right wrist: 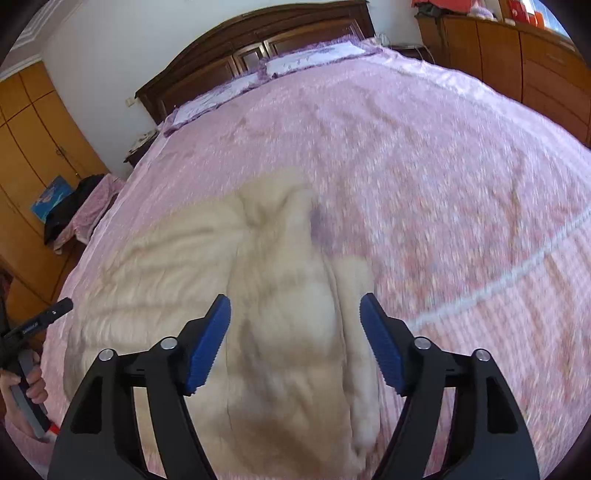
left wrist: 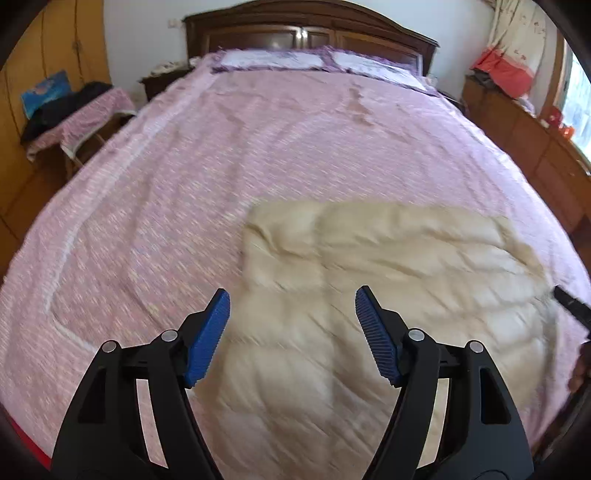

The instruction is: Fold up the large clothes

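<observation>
A large cream garment (left wrist: 369,288) lies spread and wrinkled on the near part of a pink bedspread (left wrist: 221,166). My left gripper (left wrist: 292,334) is open and empty, held above the garment's left part. In the right wrist view the same cream garment (right wrist: 258,295) lies below my right gripper (right wrist: 295,341), which is open and empty above its right side. The bedspread (right wrist: 443,184) fills the rest of that view. The images are motion blurred.
Wooden headboard (left wrist: 310,26) and pillows (left wrist: 273,59) at the far end. A cloth-covered chair with dark clothes (left wrist: 74,114) stands left of the bed. Wooden cabinets (left wrist: 535,147) line the right. The other hand-held gripper shows at the left edge (right wrist: 33,325).
</observation>
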